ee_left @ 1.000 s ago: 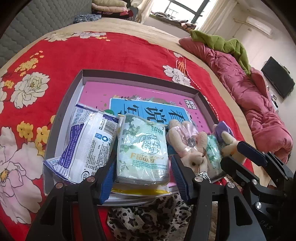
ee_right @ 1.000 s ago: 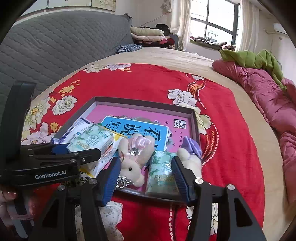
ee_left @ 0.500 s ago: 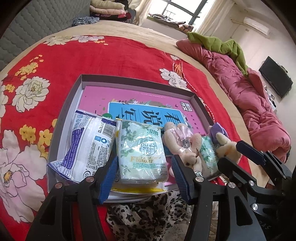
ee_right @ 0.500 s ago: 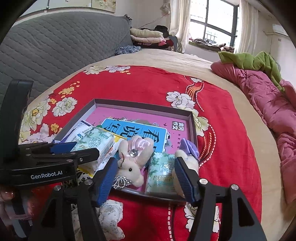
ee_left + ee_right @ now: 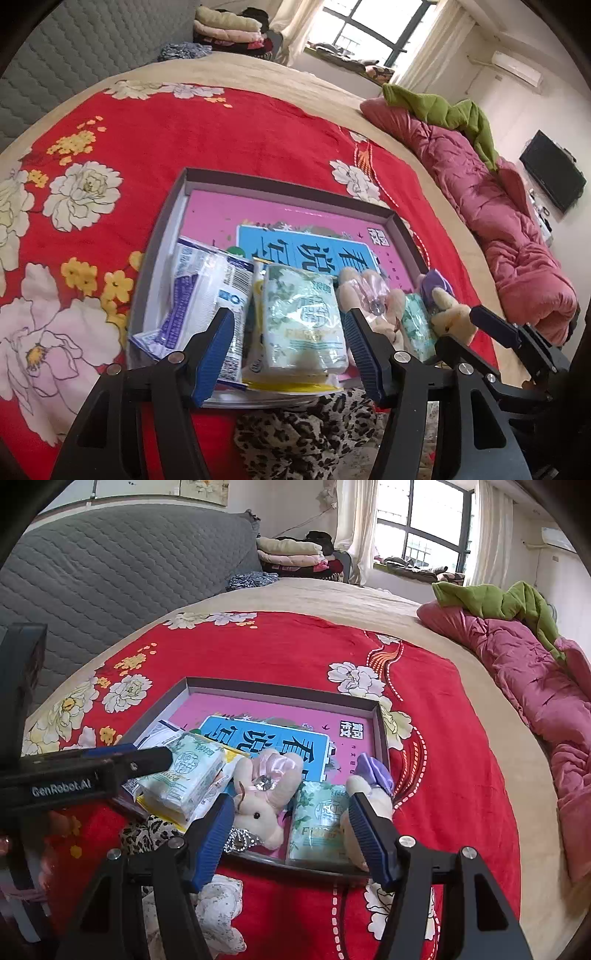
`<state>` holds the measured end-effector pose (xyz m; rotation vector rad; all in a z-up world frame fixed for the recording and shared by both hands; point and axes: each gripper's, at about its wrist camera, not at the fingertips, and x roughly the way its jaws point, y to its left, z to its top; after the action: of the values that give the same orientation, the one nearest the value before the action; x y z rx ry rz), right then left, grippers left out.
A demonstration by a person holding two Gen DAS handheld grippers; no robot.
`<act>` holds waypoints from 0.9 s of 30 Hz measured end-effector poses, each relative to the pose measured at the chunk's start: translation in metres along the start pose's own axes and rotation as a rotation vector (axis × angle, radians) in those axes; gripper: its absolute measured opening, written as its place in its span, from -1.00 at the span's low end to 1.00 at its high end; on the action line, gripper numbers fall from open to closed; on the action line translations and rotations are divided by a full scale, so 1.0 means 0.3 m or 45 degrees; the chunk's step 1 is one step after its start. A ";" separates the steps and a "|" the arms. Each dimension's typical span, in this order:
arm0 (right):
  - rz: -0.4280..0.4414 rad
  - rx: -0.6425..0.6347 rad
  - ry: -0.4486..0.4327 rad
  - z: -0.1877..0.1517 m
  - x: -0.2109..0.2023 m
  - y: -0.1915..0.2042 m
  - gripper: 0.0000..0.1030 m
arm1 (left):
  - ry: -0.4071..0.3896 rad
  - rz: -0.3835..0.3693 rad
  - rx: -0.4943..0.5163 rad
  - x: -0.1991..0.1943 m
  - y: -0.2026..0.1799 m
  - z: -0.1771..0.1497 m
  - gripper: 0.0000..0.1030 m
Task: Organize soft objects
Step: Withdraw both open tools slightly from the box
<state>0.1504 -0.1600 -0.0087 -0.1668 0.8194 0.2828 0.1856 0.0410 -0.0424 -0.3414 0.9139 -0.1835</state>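
One shallow tray [image 5: 159, 266] lay on the bed, and one pink book [image 5: 295, 229] lined its bottom. It held two green-patterned tissue packs [image 5: 301, 321] [image 5: 319, 823], one white-and-purple plastic packet [image 5: 201, 302] and one flat yellow packet [image 5: 166, 810] (mostly hidden under the left tissue pack). Two plush toys were there: one with a pink bow [image 5: 264, 794] and one with a purple bow [image 5: 371, 779]. Two loose cloths lay before the tray, one leopard-print [image 5: 306, 432] and one pale floral [image 5: 218, 912].
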 end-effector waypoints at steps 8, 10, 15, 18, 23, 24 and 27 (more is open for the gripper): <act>-0.005 0.014 -0.008 0.001 -0.009 -0.004 0.25 | -0.022 0.026 -0.014 -0.033 0.021 0.011 0.26; -0.006 0.017 -0.016 0.002 -0.015 -0.007 0.25 | -0.030 0.035 -0.015 -0.043 0.023 0.012 0.26; -0.002 0.033 -0.029 0.009 -0.032 -0.015 0.25 | -0.048 0.049 -0.009 -0.072 0.021 0.008 0.31; 0.007 0.040 -0.049 0.016 -0.050 -0.018 0.25 | -0.059 0.062 -0.006 -0.096 0.020 0.002 0.41; 0.019 0.049 -0.081 0.022 -0.082 -0.019 0.26 | -0.083 0.079 -0.004 -0.143 0.015 -0.010 0.42; 0.023 0.050 -0.084 0.021 -0.087 -0.022 0.26 | -0.085 0.083 -0.002 -0.151 0.012 -0.014 0.42; 0.032 0.055 -0.094 0.022 -0.102 -0.024 0.26 | -0.094 0.096 0.007 -0.180 0.003 -0.027 0.43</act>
<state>0.1374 -0.1708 0.0187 -0.1049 0.7542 0.2927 0.1467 0.0563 -0.0074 -0.3063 0.8519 -0.1037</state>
